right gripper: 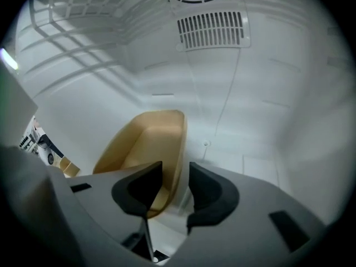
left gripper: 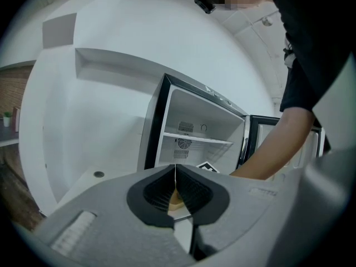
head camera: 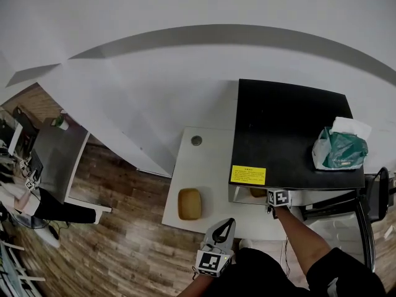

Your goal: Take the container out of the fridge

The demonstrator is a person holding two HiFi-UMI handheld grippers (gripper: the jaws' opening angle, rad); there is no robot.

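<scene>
The container point(right gripper: 146, 146) is sitting on the smooth white floor of the fridge point(right gripper: 261, 99), low and left of centre in the right gripper view. It is a tan, matte tub with rounded corners and a thin rim. Above it a slotted vent point(right gripper: 210, 29) is showing in the back wall, and a white wire shelf point(right gripper: 72, 32) is crossing the upper left.

The right gripper point(right gripper: 175, 168) is standing with its dark ribbed jaws apart. The left jaw is sitting over the container's hollow and the right jaw outside it, so the right wall is lying between them with a gap showing.

The left gripper point(left gripper: 175, 169) is pointing at the open fridge from outside, jaws together at the tips and gripping nothing. A tan sliver is showing through the slit below the tips.

Only the head view is showing the fridge's flat black top point(head camera: 291, 125). On it a crumpled teal and white bag point(head camera: 339, 146) is lying at the right, with a yellow label point(head camera: 247, 174) at the front edge. To the left a matching tan tub point(head camera: 189, 203) is resting on a white table point(head camera: 207, 159).
</scene>
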